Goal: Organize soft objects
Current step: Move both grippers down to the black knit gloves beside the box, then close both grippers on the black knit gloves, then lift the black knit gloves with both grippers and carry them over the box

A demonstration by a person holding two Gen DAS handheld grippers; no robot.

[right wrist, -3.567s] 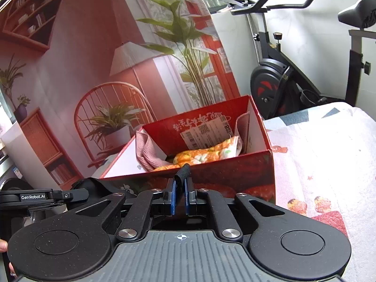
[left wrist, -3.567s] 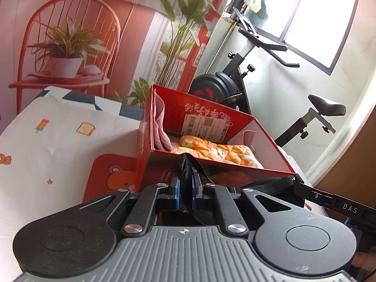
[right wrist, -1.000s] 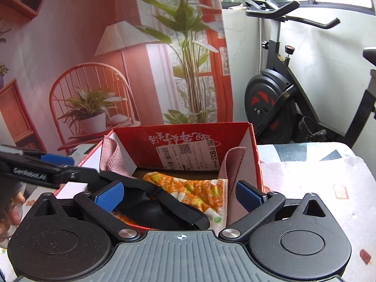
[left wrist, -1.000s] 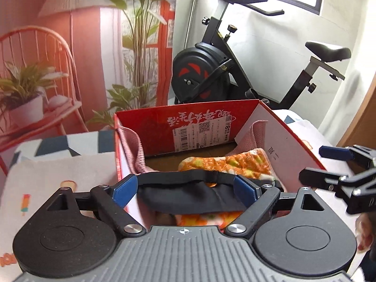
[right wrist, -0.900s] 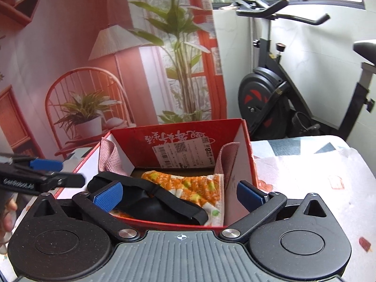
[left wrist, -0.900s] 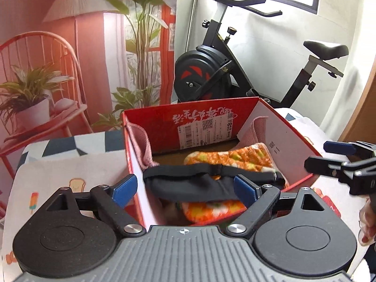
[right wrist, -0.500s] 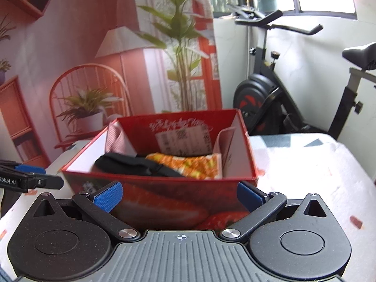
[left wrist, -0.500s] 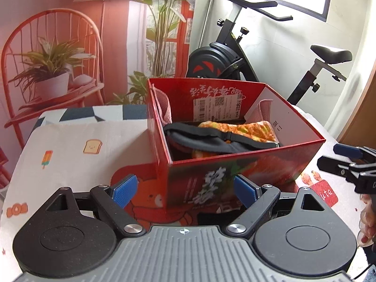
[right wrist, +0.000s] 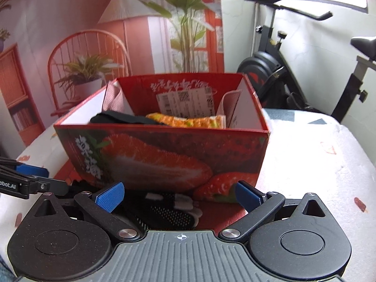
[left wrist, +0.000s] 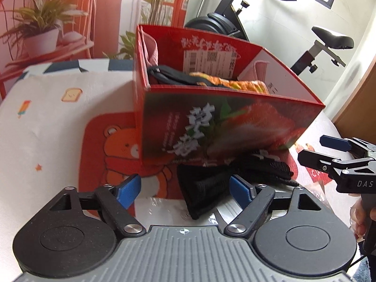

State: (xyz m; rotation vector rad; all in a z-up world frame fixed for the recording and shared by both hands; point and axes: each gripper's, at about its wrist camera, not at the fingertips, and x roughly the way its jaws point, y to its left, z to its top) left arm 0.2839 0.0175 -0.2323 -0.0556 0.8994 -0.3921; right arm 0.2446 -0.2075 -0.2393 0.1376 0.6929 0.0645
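A red strawberry-print box stands on the table. Inside lie a black eye mask, an orange patterned cloth and pink cloth at the sides. A black fabric item with mesh lies on the table in front of the box. My left gripper is open, low over this item. My right gripper is open, just before the same item; it also shows in the left wrist view.
The table has a white cartoon-print cover with a red bear mat under the box. An exercise bike stands behind the table, and a printed backdrop with a chair and plants.
Both grippers let go of the black eye mask, which now lies in the box. Both have pulled back and dropped low in front of the box, over another black item.
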